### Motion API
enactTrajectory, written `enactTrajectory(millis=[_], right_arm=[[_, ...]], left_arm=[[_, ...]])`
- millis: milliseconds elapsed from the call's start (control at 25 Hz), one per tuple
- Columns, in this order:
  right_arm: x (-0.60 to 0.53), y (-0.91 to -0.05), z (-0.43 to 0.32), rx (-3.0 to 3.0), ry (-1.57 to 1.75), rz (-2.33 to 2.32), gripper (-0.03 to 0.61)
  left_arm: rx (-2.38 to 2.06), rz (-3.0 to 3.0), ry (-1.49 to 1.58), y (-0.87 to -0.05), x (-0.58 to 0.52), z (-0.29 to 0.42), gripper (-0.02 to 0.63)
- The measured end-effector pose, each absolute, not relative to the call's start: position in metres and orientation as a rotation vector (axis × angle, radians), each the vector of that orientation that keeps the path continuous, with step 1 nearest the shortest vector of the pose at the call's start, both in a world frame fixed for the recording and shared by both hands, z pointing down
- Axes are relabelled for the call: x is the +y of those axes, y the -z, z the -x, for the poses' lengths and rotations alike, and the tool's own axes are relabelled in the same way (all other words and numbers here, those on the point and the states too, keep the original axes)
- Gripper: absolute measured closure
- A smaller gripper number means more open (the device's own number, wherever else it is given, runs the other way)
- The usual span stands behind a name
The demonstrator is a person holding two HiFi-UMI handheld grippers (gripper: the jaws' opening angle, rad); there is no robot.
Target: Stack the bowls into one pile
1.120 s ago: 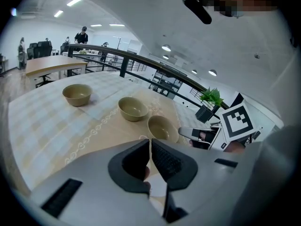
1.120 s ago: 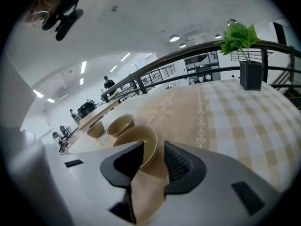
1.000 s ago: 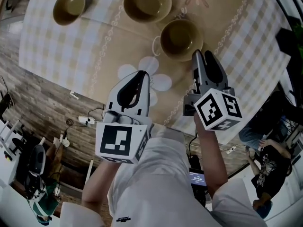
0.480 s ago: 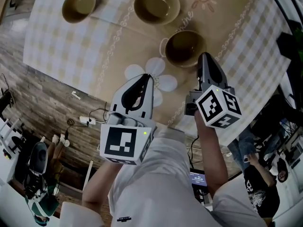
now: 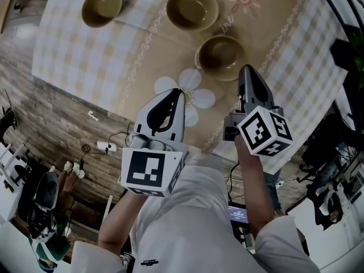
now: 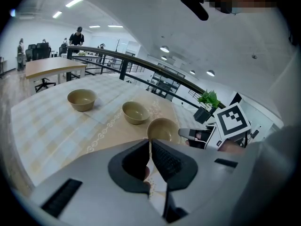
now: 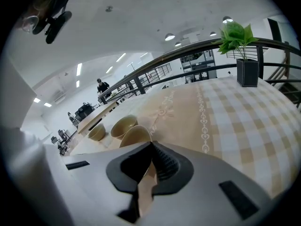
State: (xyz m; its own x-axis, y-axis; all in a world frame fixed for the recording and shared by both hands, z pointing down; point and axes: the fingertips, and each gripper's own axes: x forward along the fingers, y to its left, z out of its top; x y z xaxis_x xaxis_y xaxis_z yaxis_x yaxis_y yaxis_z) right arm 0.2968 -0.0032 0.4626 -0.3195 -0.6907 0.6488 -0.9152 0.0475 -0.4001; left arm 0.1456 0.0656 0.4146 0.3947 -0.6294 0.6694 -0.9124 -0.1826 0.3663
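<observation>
Three bowls are being left apart on the checked tablecloth (image 5: 85,56), none nested yet. The right gripper (image 5: 245,71) is being held just beside the nearest bowl (image 5: 220,57), jaws pressed together on nothing, probably ahead of a rim grab. The left gripper (image 5: 180,94), likewise clenched empty, is being kept back over a flower print (image 5: 203,99). A railing (image 7: 188,49) and potted plant (image 7: 240,36) are being shown in a bright hall.

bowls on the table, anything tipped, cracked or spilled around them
Nothing stands out. The three bowls, left bowl, middle bowl and near bowl, sit upright, apart and empty on the checked tablecloth. No crack or spill shows. The left gripper and right gripper are shut with nothing between their fingers.
</observation>
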Motion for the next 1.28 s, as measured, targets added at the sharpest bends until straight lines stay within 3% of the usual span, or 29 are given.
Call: enactTrajectory(millis=[560, 1280], right_arm=[[0.004, -0.422, -0.287, -2.073, -1.106, -1.639, 0.541], [-0.021, -0.371, -0.222, -2.129, -1.070, -1.662, 0.541]], left_arm=[[-1.308, -1.947, -0.475, -0.388, 0.065, -0.129, 0.581], [-1.308, -1.993, -0.449, -0.357, 0.034, -0.070, 0.581]])
